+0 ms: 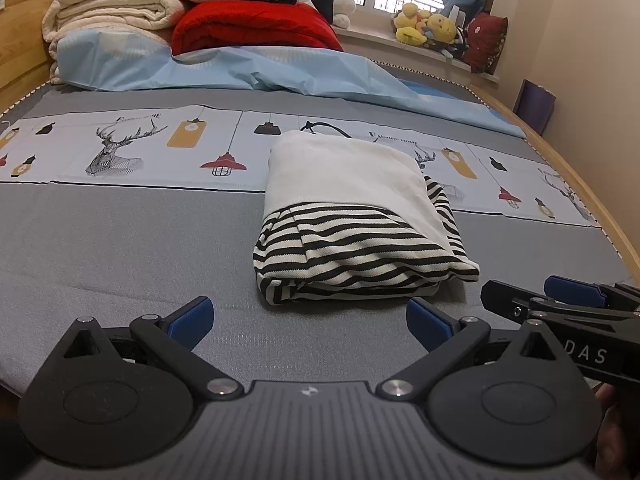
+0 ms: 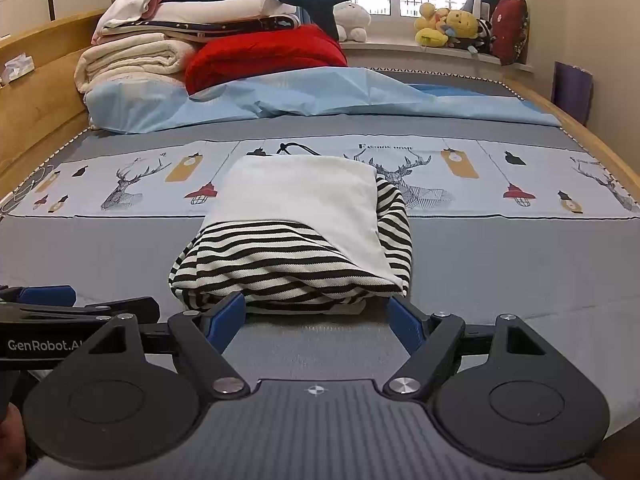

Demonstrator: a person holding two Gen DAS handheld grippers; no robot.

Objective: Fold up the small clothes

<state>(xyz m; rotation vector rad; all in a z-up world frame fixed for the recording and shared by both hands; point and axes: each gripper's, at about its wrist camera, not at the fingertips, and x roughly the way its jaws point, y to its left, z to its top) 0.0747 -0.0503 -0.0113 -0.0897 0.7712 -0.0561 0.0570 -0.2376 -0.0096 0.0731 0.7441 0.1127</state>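
Observation:
A small garment, white with black-and-white striped parts (image 1: pixel 352 216), lies folded in a compact bundle on the grey bed cover; it also shows in the right wrist view (image 2: pixel 296 236). A black drawstring (image 1: pixel 324 127) pokes out at its far end. My left gripper (image 1: pixel 310 320) is open and empty, just short of the bundle's near edge and a little to its left. My right gripper (image 2: pixel 316 318) is open and empty, its blue fingertips (image 2: pixel 228 316) at either side of the bundle's near edge. The right gripper also shows in the left wrist view (image 1: pixel 560 300).
A light blue sheet (image 1: pixel 248 68) lies crumpled across the bed further back. Folded blankets, a red quilt (image 1: pixel 256 26) and a plush shark are stacked at the headboard. Stuffed toys (image 1: pixel 428 26) sit on the window sill. The wooden bed frame (image 1: pixel 580 188) runs along the right.

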